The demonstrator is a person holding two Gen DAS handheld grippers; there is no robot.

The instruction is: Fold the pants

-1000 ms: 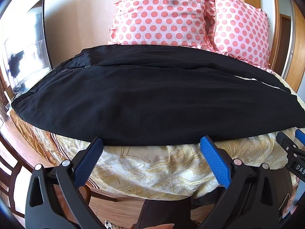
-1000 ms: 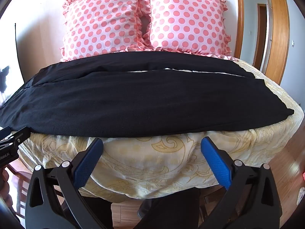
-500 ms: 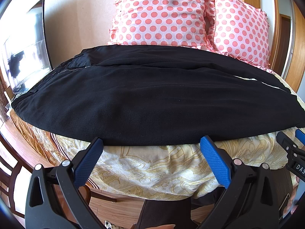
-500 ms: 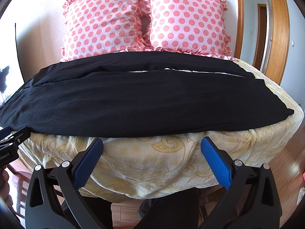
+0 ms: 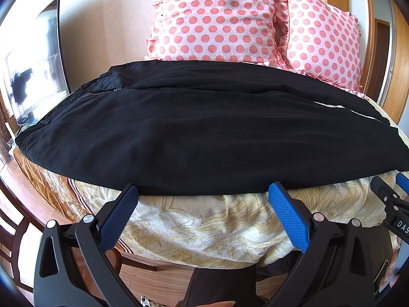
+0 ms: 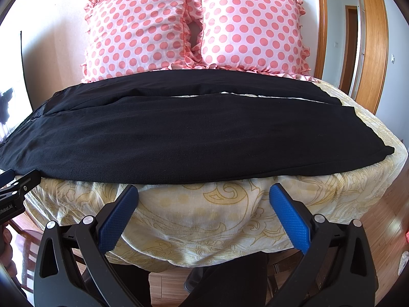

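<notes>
Black pants [image 5: 204, 133] lie spread flat across the bed, waistband at the left, both legs running to the right. The same pants [image 6: 179, 133] fill the middle of the right wrist view, leg hems at the right. My left gripper [image 5: 203, 194] hovers open just short of the near edge of the pants, nothing between its blue pads. My right gripper [image 6: 203, 192] is also open, in front of the bed's foot below the near pant leg. The right gripper's tip [image 5: 391, 199] shows at the right edge of the left wrist view.
The bed has a cream and gold patterned bedspread [image 5: 204, 225]. Two pink polka-dot pillows [image 6: 194, 25] lean against the wall at the head. A window or mirror [image 5: 33, 71] stands left of the bed. A wooden door frame [image 6: 378, 38] is at right. Wood floor surrounds the bed.
</notes>
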